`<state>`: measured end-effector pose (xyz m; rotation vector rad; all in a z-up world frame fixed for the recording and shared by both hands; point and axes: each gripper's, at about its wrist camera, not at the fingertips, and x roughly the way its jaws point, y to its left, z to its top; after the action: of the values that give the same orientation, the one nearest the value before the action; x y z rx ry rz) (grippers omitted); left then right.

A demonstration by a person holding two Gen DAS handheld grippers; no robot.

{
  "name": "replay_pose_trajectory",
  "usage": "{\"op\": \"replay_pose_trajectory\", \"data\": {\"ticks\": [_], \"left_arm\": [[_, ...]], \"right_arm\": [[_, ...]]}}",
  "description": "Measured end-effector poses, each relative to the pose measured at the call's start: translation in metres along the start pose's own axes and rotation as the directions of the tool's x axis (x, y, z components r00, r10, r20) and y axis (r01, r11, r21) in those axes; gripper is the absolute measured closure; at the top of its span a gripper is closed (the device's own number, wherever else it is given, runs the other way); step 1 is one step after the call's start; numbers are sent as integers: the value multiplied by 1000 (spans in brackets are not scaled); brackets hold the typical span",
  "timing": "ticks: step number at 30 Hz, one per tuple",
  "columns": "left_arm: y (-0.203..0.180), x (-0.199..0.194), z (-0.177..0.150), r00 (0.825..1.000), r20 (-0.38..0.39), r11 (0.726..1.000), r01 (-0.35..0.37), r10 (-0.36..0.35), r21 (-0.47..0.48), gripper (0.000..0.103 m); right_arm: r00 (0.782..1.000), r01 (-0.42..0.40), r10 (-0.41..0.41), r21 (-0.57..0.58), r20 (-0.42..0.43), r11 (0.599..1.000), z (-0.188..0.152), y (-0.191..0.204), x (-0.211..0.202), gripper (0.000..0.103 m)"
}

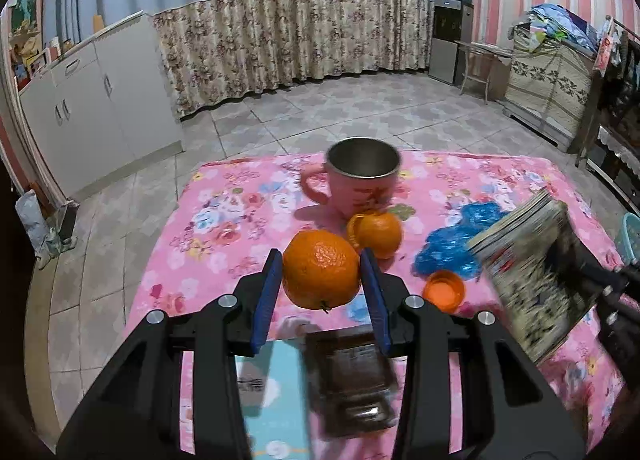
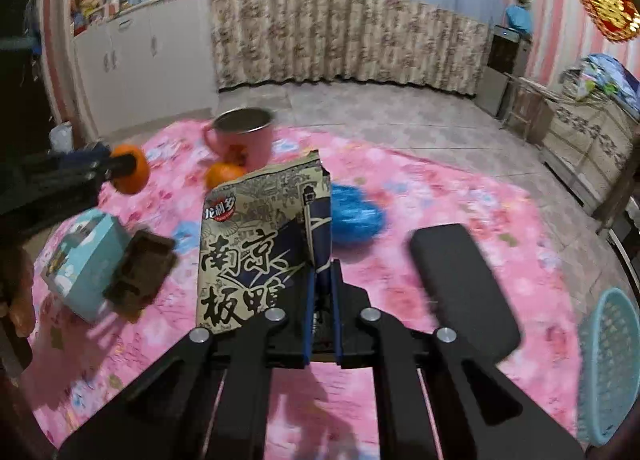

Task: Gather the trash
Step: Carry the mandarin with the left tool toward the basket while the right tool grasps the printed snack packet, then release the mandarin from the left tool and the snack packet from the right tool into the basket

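A: Landmark is the pink mug [image 1: 362, 179]. Left gripper [image 1: 322, 276] has its pads clamped on a whole orange [image 1: 321, 268], lifted off the pink floral cloth [image 1: 224, 227] on the near side of the mug.

B: Right gripper [image 2: 322, 300]?

A: Jaws pinched tight on the edge of a printed snack bag [image 2: 260, 244], which hangs up clear of the cloth, nearer than the mug and to its right. Edge grip suits a flat, limp wrapper. My guess is it goes to the blue basket [image 2: 608, 364], far right of the mug.

B: Counts?

A: Oranges: two, one held, one partly peeled [image 1: 378, 234] touching the mug's base. One orange cap [image 1: 444, 290], one crumpled blue bag [image 1: 452, 248], one brown tray [image 2: 140, 276] leaning against one teal box [image 2: 80, 264], one black case [image 2: 464, 284].
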<state>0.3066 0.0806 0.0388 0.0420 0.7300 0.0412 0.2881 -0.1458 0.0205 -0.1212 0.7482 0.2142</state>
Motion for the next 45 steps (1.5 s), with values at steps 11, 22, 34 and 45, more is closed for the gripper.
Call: {"op": "replay_pose_trajectory", "data": {"ticks": [11,22,34,45], "left_arm": [[-106,-1,5,995,12,989,94,-96,110,64],[-255,-11,6,971,-3,944,232,-238,236,64],[-422,-35,1,893,-56,837,440,-447,325,64],[-506,-29,-5,869,-94,783,481,-486,395,31]], "right_arm": [[999,39,-40,178,4,983,-21,-107,-22,95],[974,200,-226,393,19,897,-69,-256,-80,95],[887,415,-452,595,-95,688,-145,-389,-126,95],[880,435,-454,618,-137,655,-164,-403,-118,95]]}}
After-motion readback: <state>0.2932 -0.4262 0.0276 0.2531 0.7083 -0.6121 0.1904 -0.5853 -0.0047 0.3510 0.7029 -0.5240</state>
